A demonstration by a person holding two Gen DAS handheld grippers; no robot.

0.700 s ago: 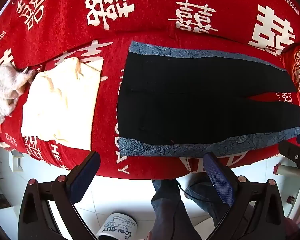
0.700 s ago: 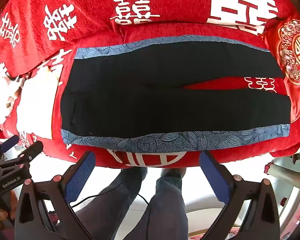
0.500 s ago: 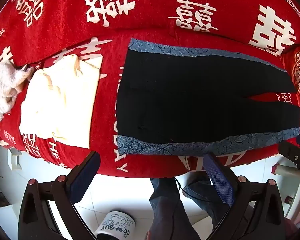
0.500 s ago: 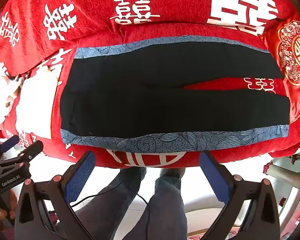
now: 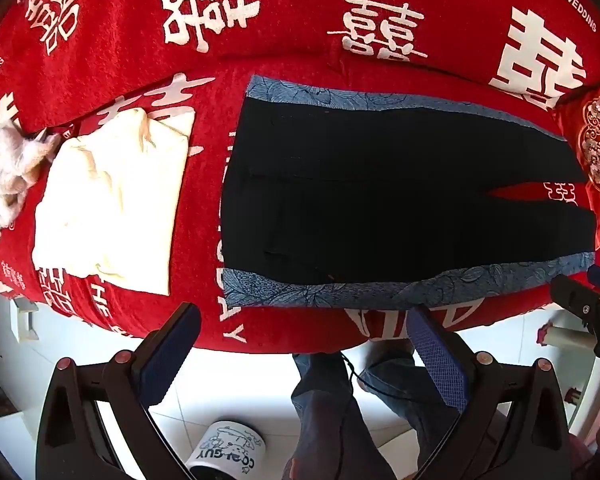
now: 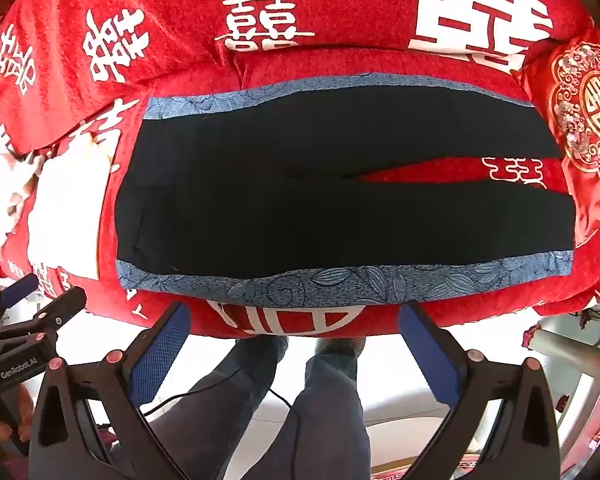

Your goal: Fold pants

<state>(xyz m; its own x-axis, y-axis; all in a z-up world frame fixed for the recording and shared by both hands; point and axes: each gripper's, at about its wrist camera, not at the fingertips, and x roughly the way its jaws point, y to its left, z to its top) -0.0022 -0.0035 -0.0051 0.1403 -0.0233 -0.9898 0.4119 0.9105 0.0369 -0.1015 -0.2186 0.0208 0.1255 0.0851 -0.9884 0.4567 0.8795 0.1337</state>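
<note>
- Pants (image 5: 400, 200) flat on red sofa (image 5: 300, 20), legs to the right, unfolded.
- Left gripper (image 5: 304, 344), right gripper (image 6: 292, 336) — fingers wide, empty, off the near hem.
- Risk: pinching one layer only — fold skews.

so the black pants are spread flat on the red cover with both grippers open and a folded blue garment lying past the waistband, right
Not quite: the folded garment past the waistband is cream, not blue, as the left wrist view shows. The rest holds: the black pants lie flat on the red cover, and the left gripper and right gripper are open.
</note>
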